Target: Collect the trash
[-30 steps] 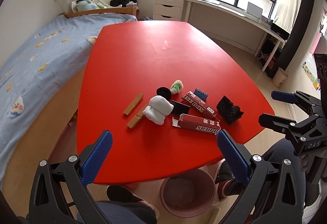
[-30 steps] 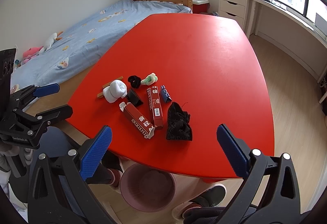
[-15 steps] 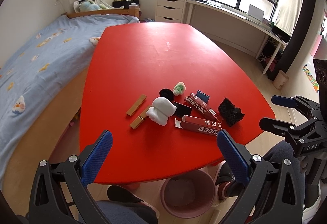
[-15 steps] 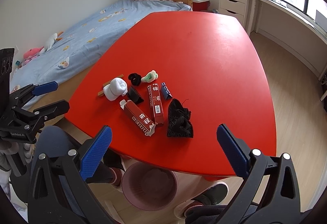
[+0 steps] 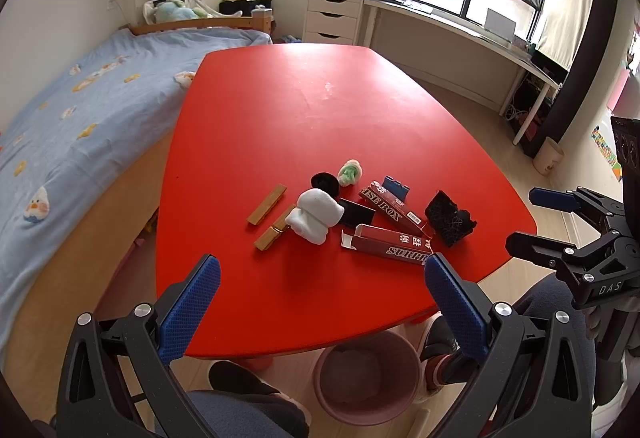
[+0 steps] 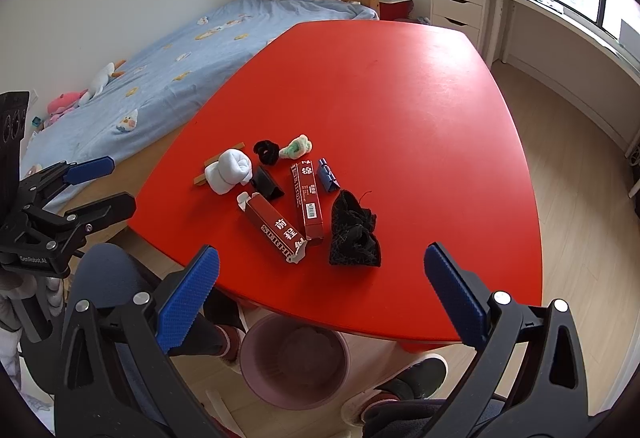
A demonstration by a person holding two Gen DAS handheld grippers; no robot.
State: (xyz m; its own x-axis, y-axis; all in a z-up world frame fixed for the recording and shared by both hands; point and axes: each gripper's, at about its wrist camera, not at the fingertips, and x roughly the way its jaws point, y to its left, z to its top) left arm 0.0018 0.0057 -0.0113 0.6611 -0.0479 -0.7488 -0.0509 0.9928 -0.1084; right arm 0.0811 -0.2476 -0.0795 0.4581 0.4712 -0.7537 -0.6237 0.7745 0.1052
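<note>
A cluster of trash lies near the front of the red table (image 5: 280, 110): two dark red cartons (image 5: 390, 243) (image 6: 307, 194), a white wad (image 5: 316, 214), a black crumpled mesh piece (image 6: 354, 234), a black ring (image 6: 266, 151), a green-white wad (image 6: 296, 146), a small blue piece (image 6: 326, 176), a black card (image 5: 356, 212) and two wooden sticks (image 5: 266, 204). A pink bin (image 5: 362, 378) (image 6: 296, 358) stands on the floor under the table's front edge. My left gripper (image 5: 320, 310) and my right gripper (image 6: 320, 298) both hover open, short of the table edge, holding nothing.
A bed with a blue cover (image 5: 60, 126) runs along the table's left side. White drawers (image 5: 332, 12) and a long desk (image 5: 460, 30) stand under the windows at the back. A person's knees and shoes (image 5: 236, 378) are beside the bin.
Both grippers have drawn back a little from the table, so the trash cluster sits slightly higher and smaller in each view. Nothing was taken hold of.
</note>
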